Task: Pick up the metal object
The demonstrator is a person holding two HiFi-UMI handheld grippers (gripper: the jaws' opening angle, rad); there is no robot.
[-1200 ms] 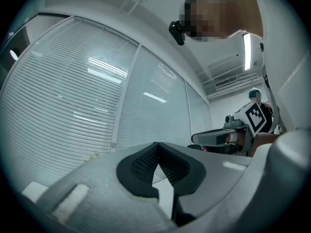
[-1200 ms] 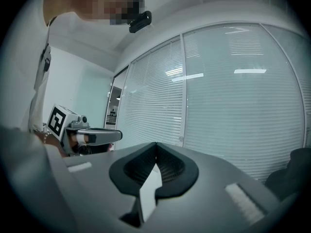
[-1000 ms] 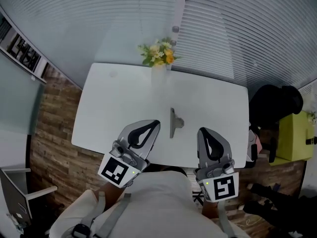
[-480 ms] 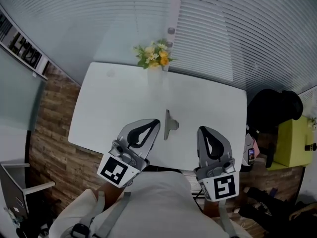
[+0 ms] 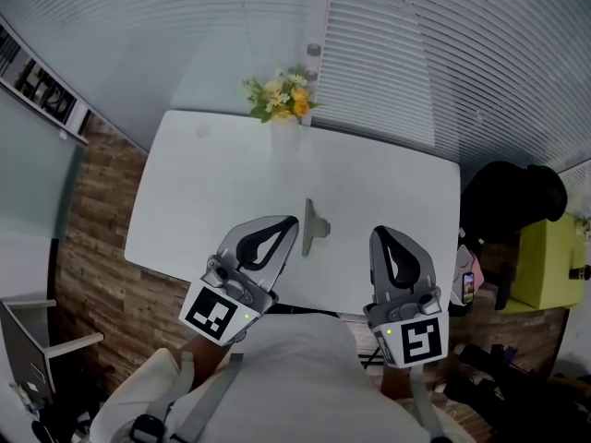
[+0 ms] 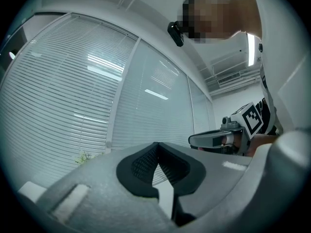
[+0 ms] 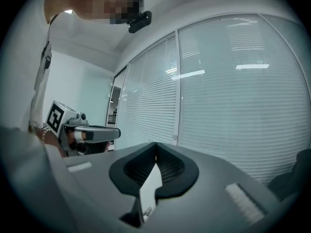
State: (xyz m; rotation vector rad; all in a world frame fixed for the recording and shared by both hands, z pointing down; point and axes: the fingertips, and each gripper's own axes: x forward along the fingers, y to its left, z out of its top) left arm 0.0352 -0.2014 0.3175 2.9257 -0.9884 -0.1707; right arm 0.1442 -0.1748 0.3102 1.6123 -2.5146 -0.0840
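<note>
The metal object (image 5: 312, 227), a thin grey bracket with a small tab on its right side, lies flat near the middle of the white table (image 5: 203, 192). My left gripper (image 5: 293, 222) hovers at the table's near edge, its tip just left of the bracket, jaws shut and empty. My right gripper (image 5: 377, 242) hangs further right, apart from the bracket, also shut with nothing in it. In the left gripper view the closed jaws (image 6: 156, 146) point at window blinds, as do the closed jaws (image 7: 155, 145) in the right gripper view. Neither gripper view shows the bracket.
A vase of yellow and white flowers (image 5: 277, 98) stands at the table's far edge. Window blinds (image 5: 416, 53) rise behind it. A black chair (image 5: 512, 197) and a yellow-green box (image 5: 549, 257) sit at the right, over wooden flooring (image 5: 97, 238).
The table, flowers and bracket have slid a little left in the head view as the head turned. Both grippers stay shut in about the same place.
</note>
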